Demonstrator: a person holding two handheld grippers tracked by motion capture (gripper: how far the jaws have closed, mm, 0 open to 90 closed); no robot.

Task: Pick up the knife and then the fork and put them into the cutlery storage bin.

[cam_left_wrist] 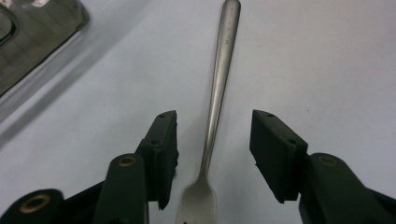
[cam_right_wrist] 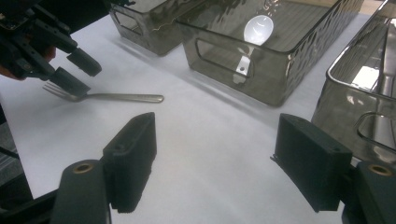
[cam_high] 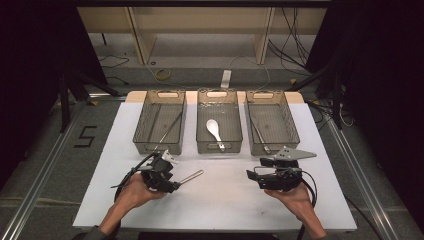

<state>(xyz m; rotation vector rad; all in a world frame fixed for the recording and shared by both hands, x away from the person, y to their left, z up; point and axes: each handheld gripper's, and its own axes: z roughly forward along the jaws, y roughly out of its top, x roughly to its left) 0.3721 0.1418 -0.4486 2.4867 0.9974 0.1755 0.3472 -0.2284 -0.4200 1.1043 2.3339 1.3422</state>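
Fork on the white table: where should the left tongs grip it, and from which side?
Grip the fork on its narrow neck just above the tines, coming from above with one pad each side. It lies flat on the table, so only its thin edges offer purchase. The left tongs already straddle that neck, pads not yet touching.

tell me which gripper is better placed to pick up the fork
Left. The left gripper already straddles the fork, pads not yet touching it. The right gripper is open over bare table, away from it.
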